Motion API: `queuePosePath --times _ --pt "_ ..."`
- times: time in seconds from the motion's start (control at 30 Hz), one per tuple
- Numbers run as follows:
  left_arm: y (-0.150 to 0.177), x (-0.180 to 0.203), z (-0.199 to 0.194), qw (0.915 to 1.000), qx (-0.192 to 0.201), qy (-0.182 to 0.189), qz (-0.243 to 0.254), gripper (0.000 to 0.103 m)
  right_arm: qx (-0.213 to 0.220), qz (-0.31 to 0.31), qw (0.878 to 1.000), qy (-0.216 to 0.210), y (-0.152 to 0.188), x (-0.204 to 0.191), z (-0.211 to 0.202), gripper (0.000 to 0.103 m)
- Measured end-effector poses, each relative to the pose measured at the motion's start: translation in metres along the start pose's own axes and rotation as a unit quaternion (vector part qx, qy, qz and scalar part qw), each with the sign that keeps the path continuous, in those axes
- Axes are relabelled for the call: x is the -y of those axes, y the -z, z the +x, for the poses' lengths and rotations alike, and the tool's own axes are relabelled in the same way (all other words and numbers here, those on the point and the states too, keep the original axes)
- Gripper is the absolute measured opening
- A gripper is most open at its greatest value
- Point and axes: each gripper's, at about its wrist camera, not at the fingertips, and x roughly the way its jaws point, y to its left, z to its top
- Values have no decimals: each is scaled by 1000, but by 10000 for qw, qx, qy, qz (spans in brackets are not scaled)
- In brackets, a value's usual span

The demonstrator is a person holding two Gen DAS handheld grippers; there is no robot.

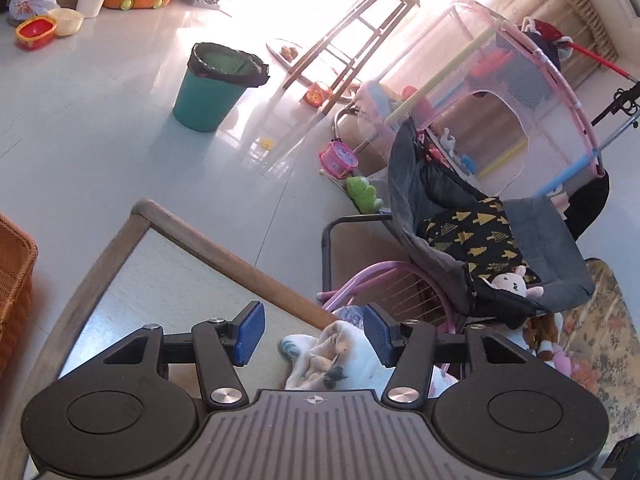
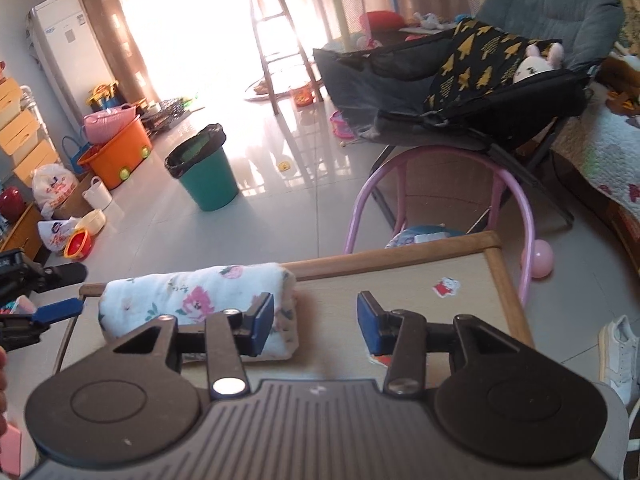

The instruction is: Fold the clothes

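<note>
Both grippers released: right gripper (image 2: 316,322) beside folded floral garment (image 2: 192,304), left gripper (image 1: 314,334) over it. Bundle hugs table (image 2: 460,280) far edge; a nudge risks unrolling.

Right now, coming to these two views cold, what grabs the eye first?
The folded floral cloth lying on the wood-rimmed table, just past the open right tongs. Behind it, the teal bin with a black liner stands alone on the glossy floor, glaring window light beyond. At right, a grey lounge chair holds a black-and-yellow cushion.
</note>
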Motion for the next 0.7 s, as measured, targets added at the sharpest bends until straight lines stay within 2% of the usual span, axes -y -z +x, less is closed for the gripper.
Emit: queuePosePath --times 0.07,0.17,0.27,0.4,0.53,0.7 --pt "5 4 -7 9994 -100 -172 270 59 79 -85 9998 149 11 1 -6 49" --pt "23 3 -23 9963 -28 -460 725 61 94 -318 9988 349 32 0 -12 51" --pt "43 -7 -38 9960 -68 -527 713 61 59 -552 9971 517 55 -1 -17 53" --pt "73 -16 -51 9913 -139 -757 1066 62 96 -661 9954 691 76 -1 -21 54" --pt "93 -22 -59 9888 -184 -807 1244 63 101 -664 9950 739 84 0 -21 56" --pt "102 -23 -65 9851 -36 -838 1504 70 204 -765 9933 838 96 -3 -19 59"
